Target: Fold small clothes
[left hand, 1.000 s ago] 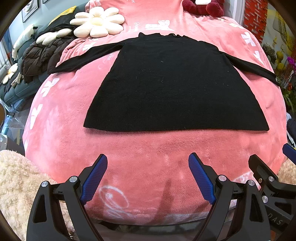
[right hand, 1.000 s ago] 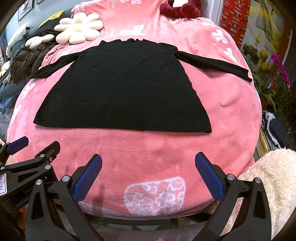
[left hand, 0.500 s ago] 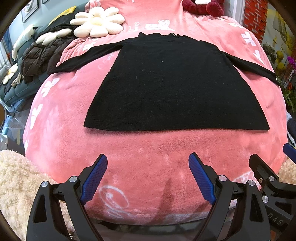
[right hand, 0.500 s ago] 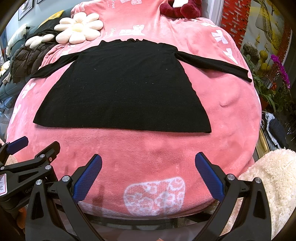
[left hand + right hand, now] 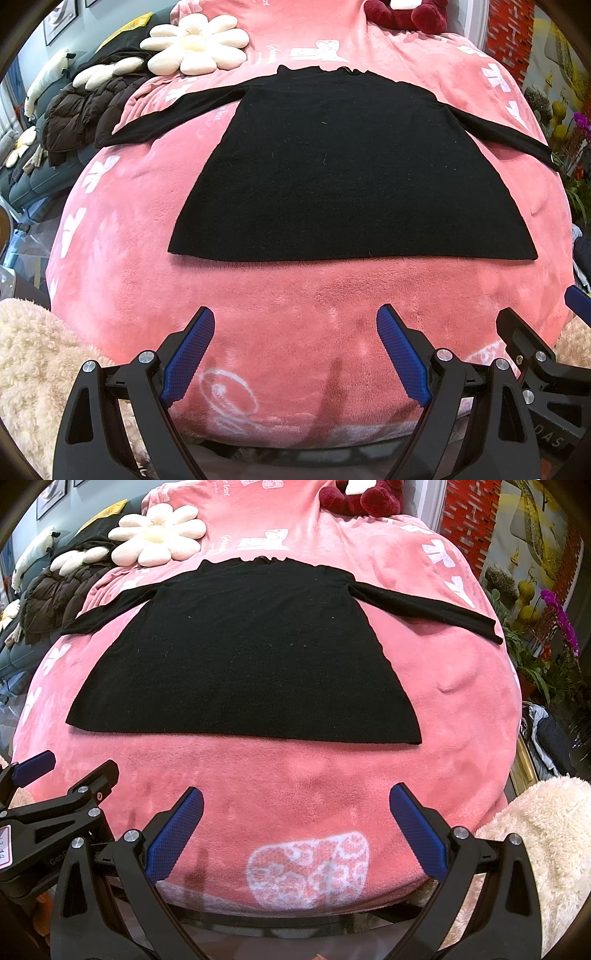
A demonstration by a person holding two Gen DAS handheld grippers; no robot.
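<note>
So far nothing is folded: the black sweater [image 5: 351, 177] lies flat, both sleeves out, on the pink blanket [image 5: 295, 314]. Left tool [image 5: 295, 354] and right tool [image 5: 295, 830] hover spread near its hem, holding nothing.

place: home living room | cues: pink plush blanket [image 5: 332, 302], flower cushion [image 5: 195, 44], sofa [image 5: 33, 181], potted orchids [image 5: 561, 616]

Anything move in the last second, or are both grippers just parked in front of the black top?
Nothing visibly changed. The left gripper and right gripper stay open, short of the hem, holding nothing. The black top still lies flat on the pink blanket, both sleeves spread out.
</note>
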